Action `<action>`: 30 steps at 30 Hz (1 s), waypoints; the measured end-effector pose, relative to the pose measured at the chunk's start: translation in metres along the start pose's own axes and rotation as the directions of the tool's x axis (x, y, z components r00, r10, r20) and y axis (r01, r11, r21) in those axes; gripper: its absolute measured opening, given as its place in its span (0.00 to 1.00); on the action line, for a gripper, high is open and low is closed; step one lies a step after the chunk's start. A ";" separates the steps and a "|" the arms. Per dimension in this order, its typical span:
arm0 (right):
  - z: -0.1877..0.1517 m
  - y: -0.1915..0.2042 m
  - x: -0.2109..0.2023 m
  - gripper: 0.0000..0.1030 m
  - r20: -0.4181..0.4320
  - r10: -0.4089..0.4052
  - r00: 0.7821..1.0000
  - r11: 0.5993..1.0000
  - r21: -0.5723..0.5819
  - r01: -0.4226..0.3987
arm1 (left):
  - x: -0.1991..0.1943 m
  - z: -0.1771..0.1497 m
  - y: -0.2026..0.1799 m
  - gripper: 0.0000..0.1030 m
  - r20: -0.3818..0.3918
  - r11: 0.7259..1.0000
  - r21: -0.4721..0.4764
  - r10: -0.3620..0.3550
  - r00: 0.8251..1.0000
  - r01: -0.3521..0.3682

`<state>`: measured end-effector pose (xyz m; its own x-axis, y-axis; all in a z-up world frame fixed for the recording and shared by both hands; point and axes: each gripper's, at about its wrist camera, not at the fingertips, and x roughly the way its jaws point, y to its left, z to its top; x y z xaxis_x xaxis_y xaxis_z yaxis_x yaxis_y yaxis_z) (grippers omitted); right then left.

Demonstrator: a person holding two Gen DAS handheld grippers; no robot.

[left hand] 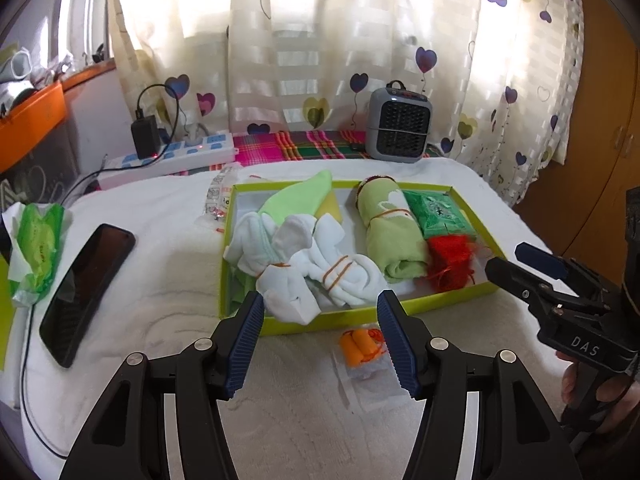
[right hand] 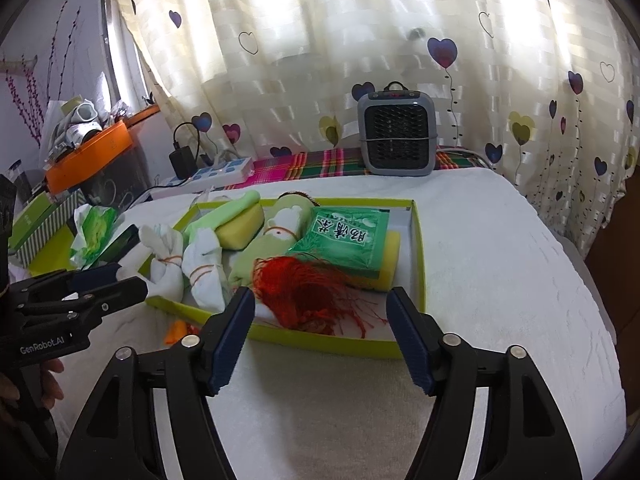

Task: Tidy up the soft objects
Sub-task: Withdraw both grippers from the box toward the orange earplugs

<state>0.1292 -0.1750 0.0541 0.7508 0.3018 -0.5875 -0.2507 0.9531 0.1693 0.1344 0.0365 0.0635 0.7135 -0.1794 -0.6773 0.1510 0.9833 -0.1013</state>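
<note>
Lime-green tray (left hand: pixel 400 312) sits on the white towel-covered surface (left hand: pixel 160 272), packed with soft goods. Left side: white sock bundles (left hand: pixel 320 276) tied with orange bands, one hanging over the near rim. Middle: rolled pale-green cloth (left hand: pixel 390 232), also banded. Right: red tassel (right hand: pixel 308 292) lying at the near wall, threads spilling toward the rim, with a green packet (right hand: pixel 346 240) resting on a yellow sponge (right hand: pixel 390 264) behind it. A second yellow sponge (right hand: pixel 240 226) lies under a light-green cloth at the back.

Outside the tray, just beside its near wall — a small orange item in a clear wrapper (left hand: pixel 362 350).

Left gripper (left hand: pixel 320 340) hovers in front of the sock bundles, jaws spread wide, nothing between them. Right gripper (right hand: pixel 320 336) likewise spread and empty, facing the tassel.

Farther out: black phone (left hand: pixel 86 292) and green tissue pack (left hand: pixel 38 248) to the left, grey heater (left hand: pixel 398 126) and power strip (left hand: pixel 180 154) at the back.
</note>
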 end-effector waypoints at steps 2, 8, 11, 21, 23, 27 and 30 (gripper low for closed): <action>-0.002 0.000 -0.002 0.70 0.002 -0.002 1.000 1.000 0.001 0.002 | -0.003 -0.002 0.000 0.57 0.005 1.000 -0.001 0.004 1.000 -0.004; -0.006 0.002 -0.007 0.70 0.003 -0.001 1.000 1.000 0.009 0.001 | -0.008 -0.007 0.001 0.57 0.001 1.000 -0.002 -0.002 1.000 0.002; -0.008 0.003 -0.010 0.70 0.007 0.003 1.000 1.000 0.016 -0.003 | -0.011 -0.010 0.003 0.57 0.003 1.000 -0.009 -0.001 1.000 0.001; -0.017 0.026 -0.018 0.70 -0.010 0.069 0.998 0.997 -0.044 -0.069 | -0.022 -0.019 0.023 0.57 0.013 0.998 -0.064 0.010 1.000 -0.009; -0.019 0.030 -0.016 0.70 -0.023 0.075 0.997 0.996 -0.047 -0.076 | -0.022 -0.021 0.028 0.57 0.007 0.997 -0.076 0.013 1.000 -0.012; -0.023 0.041 -0.011 0.70 -0.056 0.105 0.993 0.993 -0.053 -0.108 | -0.024 -0.028 0.038 0.57 0.000 0.995 -0.100 0.016 1.000 -0.016; -0.026 0.050 -0.002 0.70 -0.098 0.124 0.987 0.990 -0.052 -0.130 | -0.024 -0.032 0.046 0.57 -0.008 0.992 -0.125 0.018 1.000 -0.019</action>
<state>0.0989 -0.1281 0.0430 0.6506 0.4146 -0.6363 -0.3776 0.9035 0.2026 0.1024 0.0871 0.0511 0.7102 -0.1616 -0.6852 0.0507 0.9825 -0.1792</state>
